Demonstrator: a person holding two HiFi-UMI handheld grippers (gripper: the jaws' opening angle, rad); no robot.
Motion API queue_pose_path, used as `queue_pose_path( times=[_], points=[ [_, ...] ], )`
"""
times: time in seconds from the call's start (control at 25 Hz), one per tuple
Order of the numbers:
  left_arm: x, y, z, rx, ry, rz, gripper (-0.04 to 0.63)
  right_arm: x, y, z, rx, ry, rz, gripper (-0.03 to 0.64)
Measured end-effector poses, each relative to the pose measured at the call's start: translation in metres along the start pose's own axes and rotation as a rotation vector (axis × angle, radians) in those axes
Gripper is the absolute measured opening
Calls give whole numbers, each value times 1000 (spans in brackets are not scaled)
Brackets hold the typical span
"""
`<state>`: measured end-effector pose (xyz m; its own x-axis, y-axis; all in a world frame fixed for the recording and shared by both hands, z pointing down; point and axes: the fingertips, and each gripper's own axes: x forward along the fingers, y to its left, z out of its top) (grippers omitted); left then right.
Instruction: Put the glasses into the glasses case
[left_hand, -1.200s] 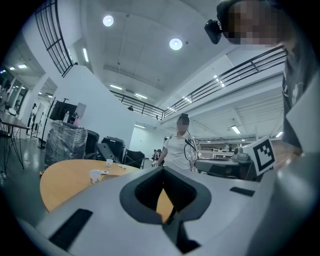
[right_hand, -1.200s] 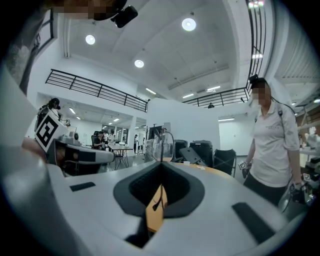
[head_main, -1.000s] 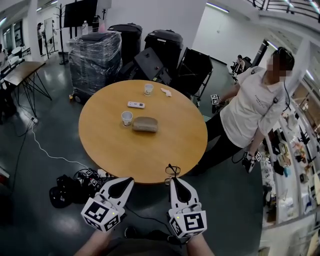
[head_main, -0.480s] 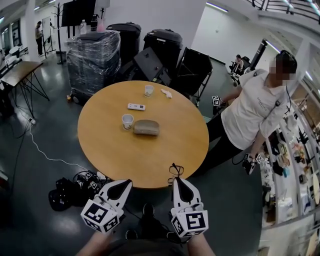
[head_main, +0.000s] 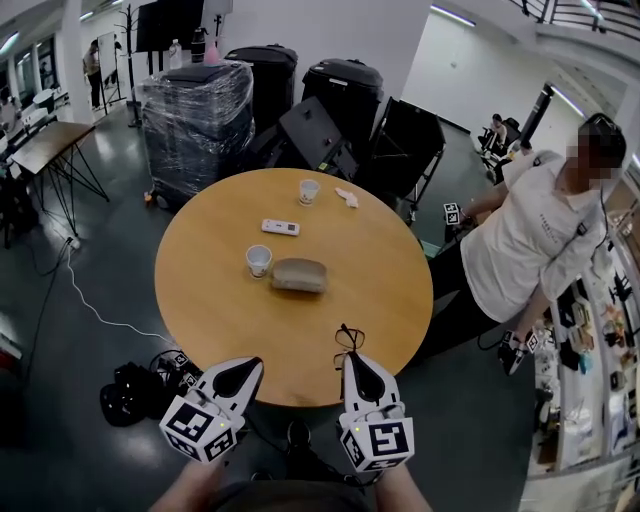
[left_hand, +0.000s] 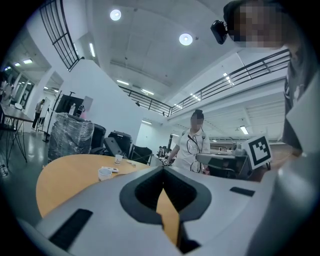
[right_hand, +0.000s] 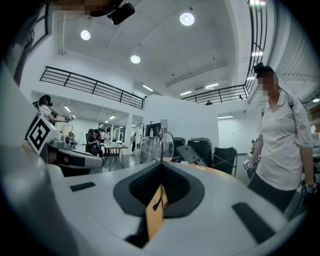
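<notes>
Glasses (head_main: 348, 338) look light and fragile: right gripper (head_main: 352, 360) pinches their thin frame, sparing the lenses; left gripper (head_main: 255, 365) is pressed together, empty.

The near half of the round table (head_main: 230, 330) lies bare, a paper cup (head_main: 258, 261) crowds the glasses case (head_main: 299, 275) from the left, and a person (head_main: 530, 240) blocks the right.

The glasses (head_main: 347, 337) are partly hidden within the right tongs (head_main: 352, 358).

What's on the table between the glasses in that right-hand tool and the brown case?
Nothing: the head view shows only bare tabletop between the glasses, pinched in the right gripper, and the glasses case.
</notes>
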<state>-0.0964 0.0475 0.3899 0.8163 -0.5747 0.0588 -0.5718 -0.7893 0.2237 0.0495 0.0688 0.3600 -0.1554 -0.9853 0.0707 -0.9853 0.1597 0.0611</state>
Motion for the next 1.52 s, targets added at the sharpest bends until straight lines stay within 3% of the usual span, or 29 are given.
queue_pose_path(
  times=[0.28, 0.68, 1.2, 1.52],
  points=[
    [67, 17, 0, 18, 36, 20, 6, 48, -54, -2, 20, 4, 29, -12],
    [144, 42, -6, 20, 68, 108, 6, 102, -117, -19, 58, 34, 82, -12],
    [191, 66, -24, -4, 125, 180, 6, 141, -140, -40, 82, 87, 158, -12],
    [209, 89, -28, 19, 146, 149, 6, 159, -139, -50, 82, 120, 149, -12]
  ],
)
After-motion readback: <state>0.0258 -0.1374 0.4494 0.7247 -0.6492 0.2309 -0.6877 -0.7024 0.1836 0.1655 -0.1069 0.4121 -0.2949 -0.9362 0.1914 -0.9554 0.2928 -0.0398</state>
